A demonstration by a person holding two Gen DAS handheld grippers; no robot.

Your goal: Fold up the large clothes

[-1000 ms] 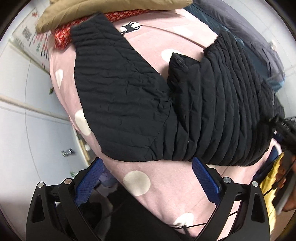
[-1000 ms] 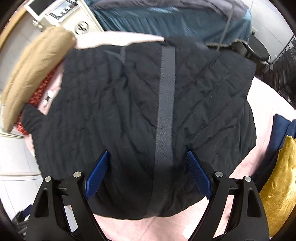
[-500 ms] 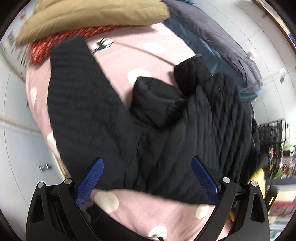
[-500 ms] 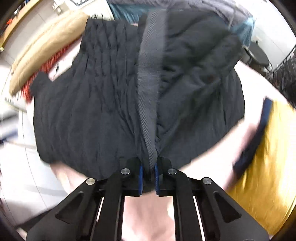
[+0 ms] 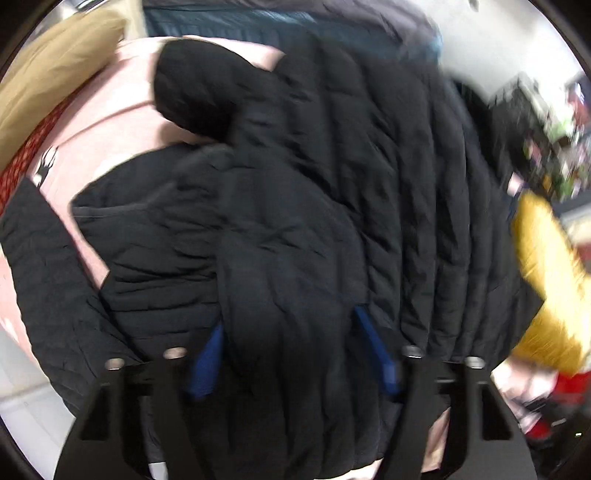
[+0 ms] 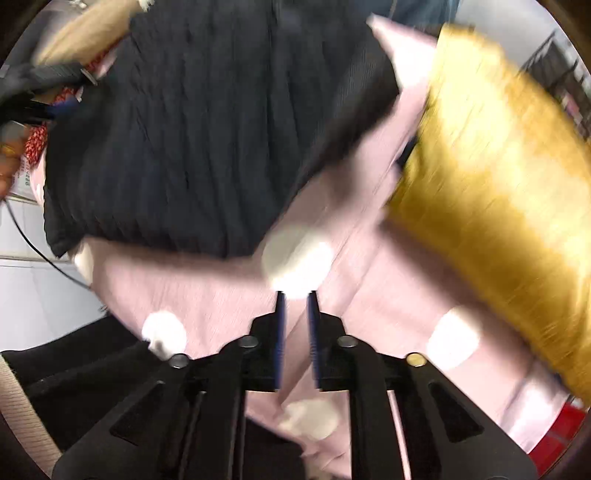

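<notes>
A black quilted jacket [image 5: 332, 206] lies on a pink bedspread with white dots [image 6: 221, 291]. In the left wrist view my left gripper [image 5: 288, 328] is pushed into the jacket, its blue pads [image 5: 373, 343] spread wide with a fold of black fabric bulging between them. In the right wrist view the jacket [image 6: 177, 129] lies beyond my right gripper [image 6: 295, 295], whose blue pads stand nearly together over the bedspread with only a thin gap and nothing in it. Both views are motion blurred.
A yellow cushion [image 6: 498, 177] lies on the bed to the right of the jacket, also in the left wrist view [image 5: 546, 280]. A tan pillow [image 5: 55, 70] and red patterned cloth [image 5: 22, 162] lie at the far left. Dark bedding [image 5: 295, 22] lies behind.
My left gripper has moved forward onto the jacket, which now fills its open jaws. My right gripper, which was shut on the jacket's grey strip, has let go and pulled back over the bedspread.
</notes>
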